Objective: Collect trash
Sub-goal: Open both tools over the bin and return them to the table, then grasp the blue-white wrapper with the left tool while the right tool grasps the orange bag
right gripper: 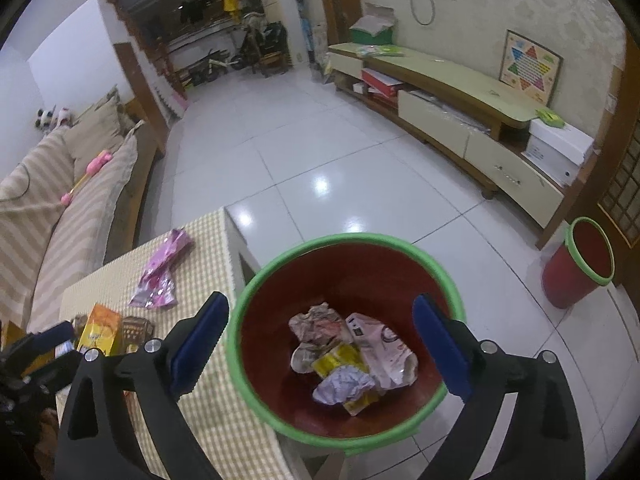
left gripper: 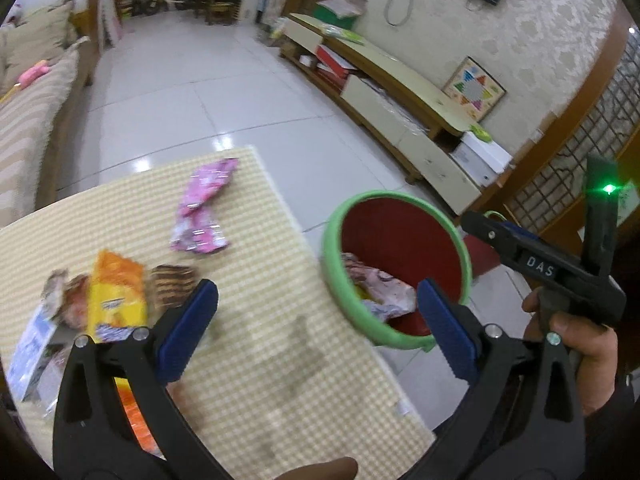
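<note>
- the remaining trash sits on the checked table [left gripper: 256, 360], left of the red bin with the green rim [left gripper: 332, 280]; going left to right: a bluish-white packet [left gripper: 30, 344] at the table's near left edge, a blurred brown-and-pink wrapper [left gripper: 66, 298], an orange-yellow packet [left gripper: 116, 292], a brown striped wrapper [left gripper: 172, 286], and farther back a pink foil wrapper [left gripper: 202, 208].
- the left gripper [left gripper: 316, 324] is spread wide and holds nothing; its left pad is just beside the brown striped wrapper, and the orange-yellow packet lies just left of that.
- the orange-yellow packet's long axis runs roughly away from the camera, about in line with the fingers; the pink foil wrapper lies well ahead, its long axis also running away and tilted a little right.
- the left hand is plainly the nearer one to the cluster; by my judgement the coming move is a short shift left and forward to straddle a wrapper across its narrow side.
- the bin stands off the table's right edge, with crumpled wrappers [right gripper: 352, 356] already in its bottom.
- the right gripper [right gripper: 320, 340] hangs directly over the bin's mouth, fingers spread apart and empty; the table trash lies to its left, well apart from it.
- a second red bin [right gripper: 576, 268] stands on the floor far right, by the wooden screen.
</note>
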`<control>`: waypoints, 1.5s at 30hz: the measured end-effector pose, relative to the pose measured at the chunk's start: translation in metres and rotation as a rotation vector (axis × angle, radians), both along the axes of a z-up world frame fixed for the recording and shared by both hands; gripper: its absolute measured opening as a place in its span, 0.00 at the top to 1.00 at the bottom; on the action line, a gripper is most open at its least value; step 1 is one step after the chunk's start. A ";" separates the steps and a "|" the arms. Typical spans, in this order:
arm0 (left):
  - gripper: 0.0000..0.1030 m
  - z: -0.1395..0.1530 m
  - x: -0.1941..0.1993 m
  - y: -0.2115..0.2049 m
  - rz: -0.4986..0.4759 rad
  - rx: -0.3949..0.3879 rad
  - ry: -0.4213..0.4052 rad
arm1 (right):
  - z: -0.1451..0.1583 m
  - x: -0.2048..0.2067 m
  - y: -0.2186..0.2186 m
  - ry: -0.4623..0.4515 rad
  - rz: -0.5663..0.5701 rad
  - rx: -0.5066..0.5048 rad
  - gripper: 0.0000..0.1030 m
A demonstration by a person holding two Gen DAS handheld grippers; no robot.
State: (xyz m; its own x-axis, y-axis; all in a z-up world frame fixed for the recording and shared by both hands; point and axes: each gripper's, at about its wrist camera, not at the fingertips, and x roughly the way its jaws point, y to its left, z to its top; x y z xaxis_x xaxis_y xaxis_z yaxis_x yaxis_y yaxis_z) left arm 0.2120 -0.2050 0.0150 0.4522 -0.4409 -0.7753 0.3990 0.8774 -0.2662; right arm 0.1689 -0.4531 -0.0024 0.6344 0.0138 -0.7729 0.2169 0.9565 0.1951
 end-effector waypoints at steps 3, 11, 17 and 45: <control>0.05 0.001 -0.005 0.029 0.075 0.015 -0.011 | -0.004 -0.002 0.016 0.010 0.032 0.004 0.12; 0.05 0.008 -0.026 0.100 0.189 0.056 -0.071 | -0.006 -0.010 0.065 0.006 0.124 0.015 0.11; 0.05 0.003 -0.040 0.147 0.240 0.105 -0.075 | -0.020 -0.013 0.123 0.040 0.252 0.008 0.10; 0.05 -0.099 -0.117 0.190 0.066 0.134 0.278 | -0.077 -0.014 0.290 0.226 0.606 0.065 0.11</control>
State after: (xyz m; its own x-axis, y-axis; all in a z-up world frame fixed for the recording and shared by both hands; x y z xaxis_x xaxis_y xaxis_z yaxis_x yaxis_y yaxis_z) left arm 0.0951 -0.0147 -0.0842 0.2384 -0.3035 -0.9225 0.2684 0.9335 -0.2377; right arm 0.1547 -0.1631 -0.0791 0.3210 0.3692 -0.8721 -0.3153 0.9100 0.2692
